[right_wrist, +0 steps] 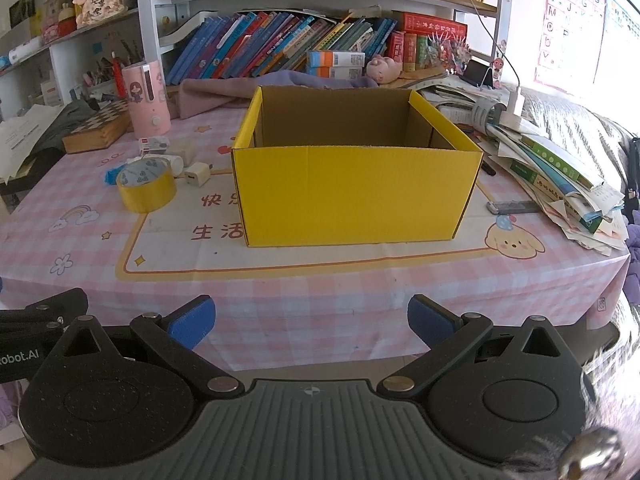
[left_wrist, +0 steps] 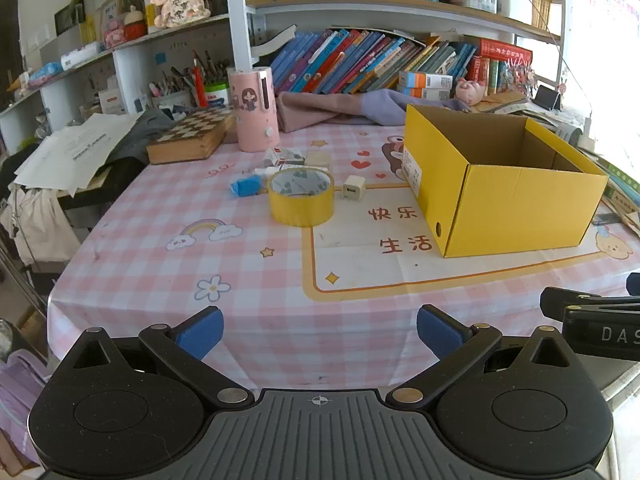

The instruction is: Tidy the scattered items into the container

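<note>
An open yellow cardboard box (left_wrist: pixel 516 204) (right_wrist: pixel 356 192) stands on the pink checked tablecloth; its inside looks empty where I can see it. To its left lie a yellow tape roll (left_wrist: pixel 301 197) (right_wrist: pixel 146 189), a white charger cube (left_wrist: pixel 354 188) (right_wrist: pixel 197 175), a crumpled blue item (left_wrist: pixel 245 186) (right_wrist: pixel 111 175), and small white packets (left_wrist: pixel 285 156) (right_wrist: pixel 154 145). My left gripper (left_wrist: pixel 320 332) is open and empty near the table's front edge, well short of the tape. My right gripper (right_wrist: pixel 311 322) is open and empty, facing the box's front wall.
A pink cylinder (left_wrist: pixel 256 109) and a wooden chess box (left_wrist: pixel 191 136) stand behind the items. Purple cloth (left_wrist: pixel 340 107) and rows of books fill the back. A stack of books and papers (right_wrist: pixel 560 176) lies right of the box. The right gripper's body (left_wrist: pixel 600 320) shows at the left wrist view's right edge.
</note>
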`<act>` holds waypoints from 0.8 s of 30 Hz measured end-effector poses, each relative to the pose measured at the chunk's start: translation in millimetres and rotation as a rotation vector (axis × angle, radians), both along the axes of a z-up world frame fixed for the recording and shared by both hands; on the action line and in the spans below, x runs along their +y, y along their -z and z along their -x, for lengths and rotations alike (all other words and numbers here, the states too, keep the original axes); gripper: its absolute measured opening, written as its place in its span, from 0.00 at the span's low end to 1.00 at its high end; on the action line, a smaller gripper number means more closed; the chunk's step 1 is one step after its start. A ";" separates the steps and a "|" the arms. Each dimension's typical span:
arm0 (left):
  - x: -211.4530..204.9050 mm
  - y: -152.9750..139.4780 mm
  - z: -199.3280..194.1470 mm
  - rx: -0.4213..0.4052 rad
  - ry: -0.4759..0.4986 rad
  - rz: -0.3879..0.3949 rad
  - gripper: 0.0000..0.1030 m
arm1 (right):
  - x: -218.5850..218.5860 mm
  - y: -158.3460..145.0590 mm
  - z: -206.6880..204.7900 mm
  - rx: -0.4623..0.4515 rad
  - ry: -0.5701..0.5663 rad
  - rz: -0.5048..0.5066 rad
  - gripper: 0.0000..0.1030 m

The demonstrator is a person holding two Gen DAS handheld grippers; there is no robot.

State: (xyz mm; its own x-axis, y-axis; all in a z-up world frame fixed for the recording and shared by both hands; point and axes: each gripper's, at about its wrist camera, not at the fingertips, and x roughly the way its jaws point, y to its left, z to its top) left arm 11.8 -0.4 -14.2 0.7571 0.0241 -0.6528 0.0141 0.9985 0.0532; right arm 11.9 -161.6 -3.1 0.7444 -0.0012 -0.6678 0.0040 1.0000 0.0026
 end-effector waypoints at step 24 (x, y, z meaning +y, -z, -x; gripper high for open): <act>1.1 1.7 -1.1 0.002 -0.004 0.003 1.00 | 2.7 1.3 -3.1 0.006 0.001 0.000 1.00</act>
